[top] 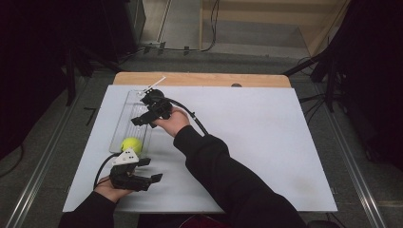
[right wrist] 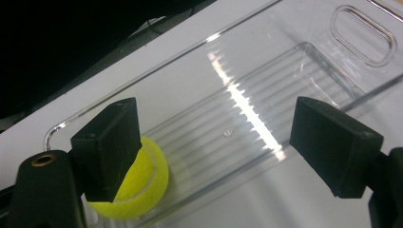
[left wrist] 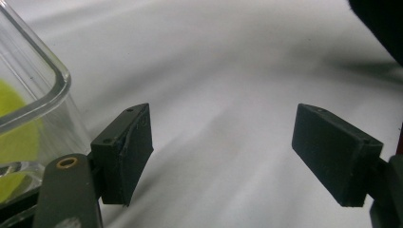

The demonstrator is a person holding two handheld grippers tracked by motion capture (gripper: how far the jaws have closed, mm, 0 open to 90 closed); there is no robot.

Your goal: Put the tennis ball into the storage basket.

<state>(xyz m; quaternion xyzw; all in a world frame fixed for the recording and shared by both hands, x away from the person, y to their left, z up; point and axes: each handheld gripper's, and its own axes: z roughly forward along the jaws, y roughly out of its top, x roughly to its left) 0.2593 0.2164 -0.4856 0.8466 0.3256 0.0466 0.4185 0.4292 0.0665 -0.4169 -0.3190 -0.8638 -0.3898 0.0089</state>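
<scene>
The right gripper hangs over the clear ribbed plastic tray, jaws apart and empty; below and nearer the person, the yellow-green tennis ball lies in the tray's near end, so the placing looks done. The left gripper, just beside that end, gapes empty above the white table; only withdrawing seems left

In the left gripper view the clear tray and tennis ball run off the left edge; in the right gripper view a black pad covers part of the ball
</scene>
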